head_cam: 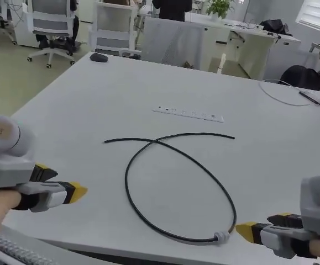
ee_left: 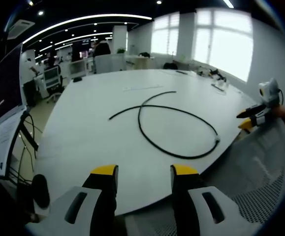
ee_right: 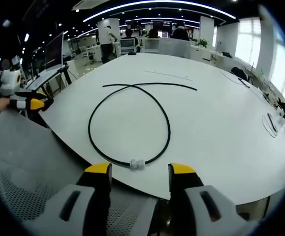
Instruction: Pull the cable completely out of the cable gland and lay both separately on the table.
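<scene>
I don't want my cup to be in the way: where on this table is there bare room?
Bare: the wide stretch between the mouse and the pale strip, and the table right of the cable. Crowded: the near edge, where the cable gland lies just ahead of the right gripper.
</scene>
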Demonstrator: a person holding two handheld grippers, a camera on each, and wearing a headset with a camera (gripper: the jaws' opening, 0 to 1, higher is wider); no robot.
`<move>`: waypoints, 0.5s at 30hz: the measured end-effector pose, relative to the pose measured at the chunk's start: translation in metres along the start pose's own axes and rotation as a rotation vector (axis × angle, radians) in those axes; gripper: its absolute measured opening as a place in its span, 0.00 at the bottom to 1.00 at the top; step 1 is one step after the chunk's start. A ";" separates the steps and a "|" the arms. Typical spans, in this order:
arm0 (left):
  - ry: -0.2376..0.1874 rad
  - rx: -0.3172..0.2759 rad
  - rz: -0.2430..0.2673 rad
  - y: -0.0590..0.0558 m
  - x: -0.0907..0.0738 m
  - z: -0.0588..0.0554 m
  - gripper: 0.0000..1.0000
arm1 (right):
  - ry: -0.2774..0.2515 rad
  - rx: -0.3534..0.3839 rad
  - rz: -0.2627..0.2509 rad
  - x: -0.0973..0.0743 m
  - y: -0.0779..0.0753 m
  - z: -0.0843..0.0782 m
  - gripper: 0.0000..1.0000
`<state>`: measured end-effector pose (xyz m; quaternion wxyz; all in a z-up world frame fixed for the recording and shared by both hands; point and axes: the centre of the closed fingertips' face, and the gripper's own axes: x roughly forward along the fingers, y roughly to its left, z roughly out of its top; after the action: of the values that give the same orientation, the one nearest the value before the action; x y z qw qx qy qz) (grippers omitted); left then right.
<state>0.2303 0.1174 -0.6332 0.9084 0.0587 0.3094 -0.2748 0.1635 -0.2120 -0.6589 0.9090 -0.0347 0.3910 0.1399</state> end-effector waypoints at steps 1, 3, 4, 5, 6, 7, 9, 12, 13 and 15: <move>-0.002 0.000 -0.001 0.000 0.000 0.000 0.44 | -0.001 0.001 0.003 0.000 0.000 0.000 0.48; -0.003 -0.001 0.000 0.000 0.000 0.000 0.44 | -0.003 0.003 0.001 0.000 0.000 0.000 0.48; -0.001 0.001 0.001 0.000 0.000 0.000 0.44 | -0.002 0.002 0.004 0.000 0.001 0.000 0.48; -0.001 0.001 0.001 0.000 0.000 0.000 0.44 | 0.001 0.000 0.006 0.000 0.001 0.000 0.48; -0.002 0.000 0.001 0.000 0.000 0.000 0.44 | 0.002 -0.001 0.005 0.000 0.001 0.000 0.48; -0.003 0.000 0.000 0.000 0.000 0.000 0.43 | 0.000 0.000 0.010 0.000 0.002 0.000 0.47; -0.002 0.000 0.001 0.000 0.000 0.000 0.44 | 0.002 -0.002 0.015 0.000 0.003 0.000 0.47; -0.004 0.000 0.006 0.001 -0.001 0.001 0.43 | 0.003 -0.003 0.021 0.000 0.004 -0.001 0.46; -0.009 -0.003 0.007 0.002 -0.001 0.001 0.42 | 0.005 -0.003 0.021 0.000 0.004 -0.001 0.46; -0.008 -0.007 0.011 0.002 -0.001 0.001 0.42 | 0.005 -0.001 0.027 0.000 0.004 -0.001 0.49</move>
<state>0.2312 0.1198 -0.6318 0.9114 0.0564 0.3065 -0.2688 0.1616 -0.2080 -0.6599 0.9060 -0.0303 0.3938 0.1525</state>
